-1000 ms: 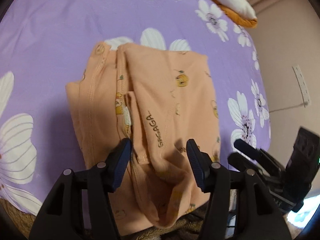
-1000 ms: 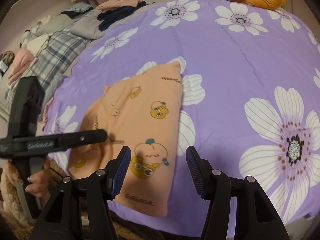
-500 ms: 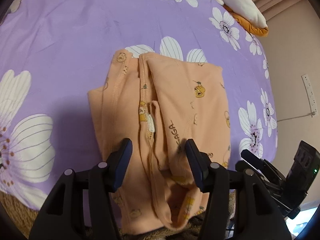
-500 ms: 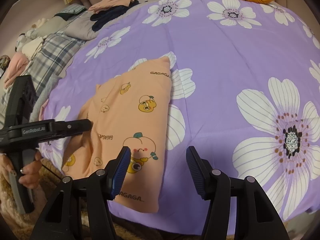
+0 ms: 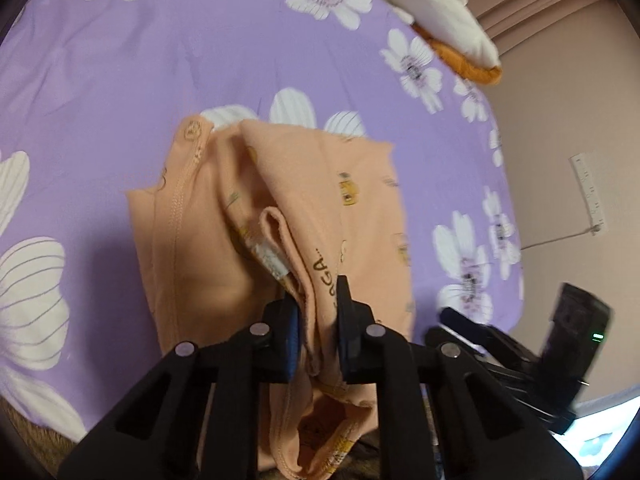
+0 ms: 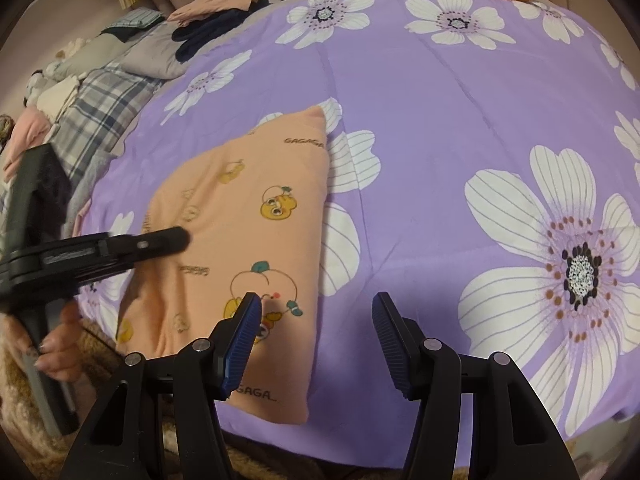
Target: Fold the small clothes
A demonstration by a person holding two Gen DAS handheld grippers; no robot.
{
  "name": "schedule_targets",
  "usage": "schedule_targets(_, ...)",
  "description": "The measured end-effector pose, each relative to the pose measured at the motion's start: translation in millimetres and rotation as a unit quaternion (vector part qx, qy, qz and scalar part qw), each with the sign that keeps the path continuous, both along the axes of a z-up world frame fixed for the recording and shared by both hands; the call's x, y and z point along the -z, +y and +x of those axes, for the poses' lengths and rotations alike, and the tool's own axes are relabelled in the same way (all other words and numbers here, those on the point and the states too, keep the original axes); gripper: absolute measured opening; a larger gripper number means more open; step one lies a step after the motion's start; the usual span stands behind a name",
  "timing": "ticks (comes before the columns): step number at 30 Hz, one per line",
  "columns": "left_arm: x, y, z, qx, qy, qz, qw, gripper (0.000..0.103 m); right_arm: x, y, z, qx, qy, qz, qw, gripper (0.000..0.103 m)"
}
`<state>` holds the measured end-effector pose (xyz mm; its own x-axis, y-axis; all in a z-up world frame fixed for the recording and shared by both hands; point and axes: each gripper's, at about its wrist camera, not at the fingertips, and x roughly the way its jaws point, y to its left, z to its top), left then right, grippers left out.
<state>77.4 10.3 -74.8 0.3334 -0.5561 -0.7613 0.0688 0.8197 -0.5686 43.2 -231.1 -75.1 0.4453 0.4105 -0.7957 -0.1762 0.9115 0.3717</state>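
Peach garment [image 5: 280, 208] — pinched by left hand-held gripper [image 5: 318, 312]; right hand-held gripper [image 6: 316, 340] wide open.

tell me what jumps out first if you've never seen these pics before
The peach garment, printed with cartoon fruit faces, lies partly folded on the near edge of the purple sheet, whose big white flowers fill both views. The left gripper is shut on a bunched fold of it, while the right gripper hangs open just above its near corner. Other clothes sit heaped at the far left.
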Motion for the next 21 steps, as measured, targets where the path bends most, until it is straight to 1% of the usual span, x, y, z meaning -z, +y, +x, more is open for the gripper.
schedule_targets(2,-16.4,6.3,-6.8,-0.006,-0.018,0.001,0.9998,0.014,-1.7,0.4,0.2,0.000,-0.003,0.000,1.000,0.057)
schedule_targets(5,-29.6,15.3,-13.0,-0.015,-0.035,0.008,0.9992,0.014,-3.0,3.8,1.1,-0.004,-0.006,0.000,1.000,0.057)
schedule_targets(7,-32.6,21.2,-16.2,-0.019,-0.046,0.029,0.9984,0.014,-2.7,7.1,1.7,-0.008,-0.007,0.000,1.000,0.057)
schedule_targets(9,-24.4,24.6,-15.9,-0.020,-0.040,0.053,0.9976,0.015,-1.6,10.1,2.5,-0.014,-0.005,0.003,1.000,0.057)
schedule_targets(11,-6.1,28.5,-13.3,-0.021,-0.012,0.064,0.9977,0.016,0.1,13.4,3.7,-0.019,-0.001,0.006,1.000,0.057)
schedule_targets(12,3.6,28.9,-12.2,-0.021,-0.001,0.070,0.9973,0.017,0.8,15.0,4.4,-0.020,0.002,0.006,1.000,0.057)
schedule_targets(13,14.9,29.4,-11.3,-0.021,0.010,0.085,0.9961,0.022,1.5,16.3,4.8,-0.022,0.004,0.007,1.000,0.057)
schedule_targets(14,22.4,30.3,-10.8,-0.023,0.015,0.096,0.9950,0.022,2.3,17.9,4.8,-0.025,0.005,0.007,1.000,0.057)
schedule_targets(15,28.5,31.0,-10.1,-0.024,0.019,0.099,0.9946,0.024,2.6,19.9,5.3,-0.028,0.007,0.007,1.000,0.057)
schedule_targets(16,33.0,32.2,-9.7,-0.025,0.019,0.093,0.9952,0.025,2.8,21.3,5.2,-0.030,0.008,0.008,0.999,0.057)
schedule_targets(18,33.5,36.0,-9.2,-0.029,0.020,0.083,0.9959,0.026,3.0,23.8,5.2,-0.034,0.011,0.010,0.999,0.057)
schedule_targets(19,32.2,37.6,-8.6,-0.031,0.022,0.077,0.9963,0.026,3.0,24.9,4.8,-0.036,0.012,0.007,0.999,0.057)
schedule_targets(21,27.0,39.9,-9.7,-0.029,0.016,0.072,0.9968,0.029,2.1,27.4,3.8,-0.037,0.011,0.002,0.999,0.057)
